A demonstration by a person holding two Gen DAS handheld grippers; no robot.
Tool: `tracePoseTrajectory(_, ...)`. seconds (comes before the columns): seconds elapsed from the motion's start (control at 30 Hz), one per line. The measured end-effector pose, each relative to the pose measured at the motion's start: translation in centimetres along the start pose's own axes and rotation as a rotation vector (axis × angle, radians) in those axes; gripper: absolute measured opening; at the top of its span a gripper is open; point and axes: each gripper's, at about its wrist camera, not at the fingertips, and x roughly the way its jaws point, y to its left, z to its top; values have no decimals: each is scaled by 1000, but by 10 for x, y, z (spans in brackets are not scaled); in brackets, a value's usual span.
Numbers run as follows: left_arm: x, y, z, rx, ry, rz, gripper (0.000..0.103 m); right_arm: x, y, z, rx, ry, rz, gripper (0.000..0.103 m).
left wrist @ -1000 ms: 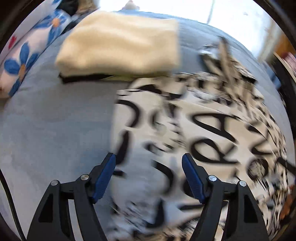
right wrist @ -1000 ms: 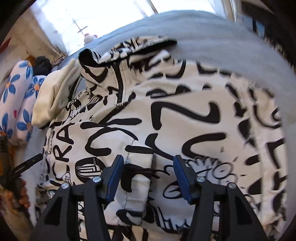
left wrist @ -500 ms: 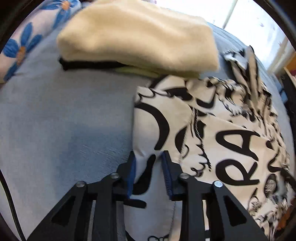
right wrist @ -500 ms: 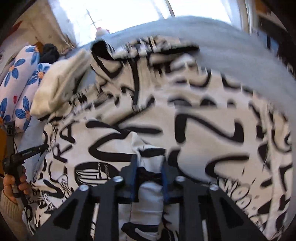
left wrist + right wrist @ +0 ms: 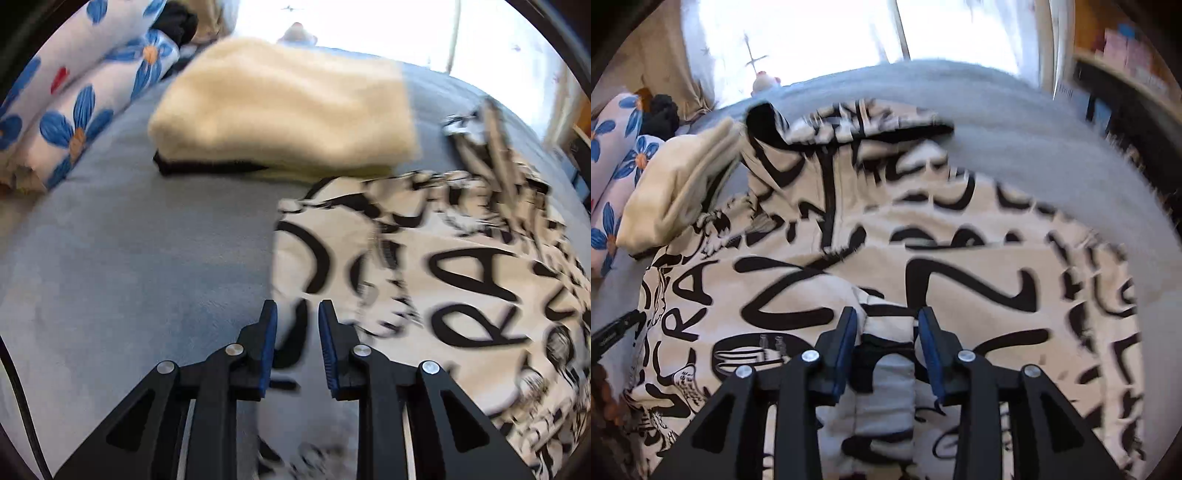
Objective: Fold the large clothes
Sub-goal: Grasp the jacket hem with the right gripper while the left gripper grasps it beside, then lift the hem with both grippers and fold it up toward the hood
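Cream, black-lettered hooded garment (image 5: 436, 280) covers grey bedspread (image 5: 122, 266); bare bedspread at 9 o'clock. Left gripper (image 5: 294, 321) pinches its left edge; right gripper (image 5: 887, 325), jaws just reopening, straddles one bunched fold. One folded cream pile (image 5: 288, 110) at 12.

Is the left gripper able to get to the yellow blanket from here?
Probably yes. The left gripper has only bare grey bedcover between it and the yellow blanket, but its jaws pinch the printed garment, so it must let go first.
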Motion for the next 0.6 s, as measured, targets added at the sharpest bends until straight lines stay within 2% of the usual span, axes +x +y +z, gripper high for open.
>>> tracePoseTrajectory(0.07, -19, -11, -11, 15, -12, -44, 28, -16, 19, -7, -61, -24, 19, 35)
tracePoseTrajectory(0.13, -33, -25, -26, 19, 10, -108, 28, -24, 40, -21, -115, 5, 92, 35)
tracePoseTrajectory(0.27, -47, -45, -61, 57, 86, -170, 28, -24, 69, -54, -215, 81, 158, 35)
tracePoseTrajectory(0.33, -46, -53, -79, 99, 100, -133, 28, -19, 76, -68, -252, 98, 120, 35)
tracePoseTrajectory(0.37, -45, -54, -86, 111, 101, -110, 28, -13, 73, -73, -268, 102, 70, 35)
tracePoseTrajectory(0.43, -41, -47, -96, 113, 101, -84, 28, -6, 59, -77, -243, 119, 4, 35)
tracePoseTrajectory(0.53, -48, -41, -96, 95, 99, -86, 28, -13, 31, -72, -136, 136, 71, 34)
tracePoseTrajectory(0.6, -55, -40, -96, 87, 104, -89, 28, -21, 23, -71, -108, 139, 101, 34)
